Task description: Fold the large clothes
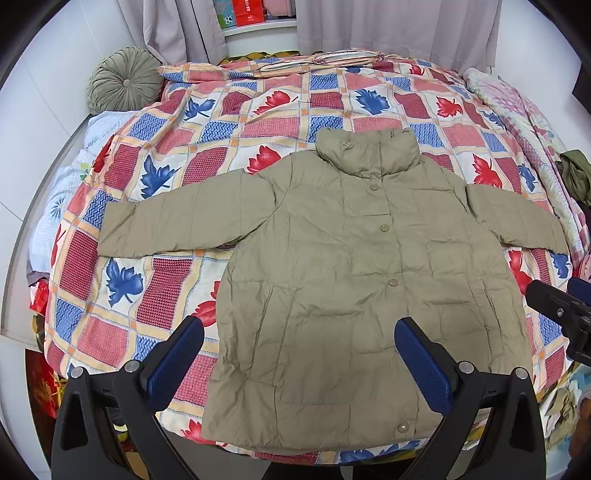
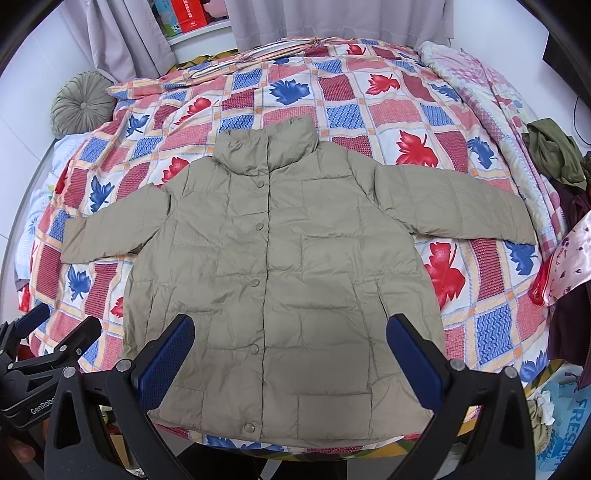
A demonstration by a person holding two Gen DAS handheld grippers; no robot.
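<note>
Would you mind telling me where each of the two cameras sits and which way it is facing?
Left wrist: on the left gripper, above the bed's near edge, facing the jacket; the right gripper's tip shows at right.
Right wrist: on the right gripper, same direction; the left gripper shows at left.
Shared: jacket, leaf-print quilt, round cushion.

We see the jacket [image 1: 343,266] lying flat on the bed [image 1: 229,122], collar toward the curtains [image 1: 388,26], sleeves spread left and right; a round cushion [image 1: 123,79] sits at the far-left corner.
</note>
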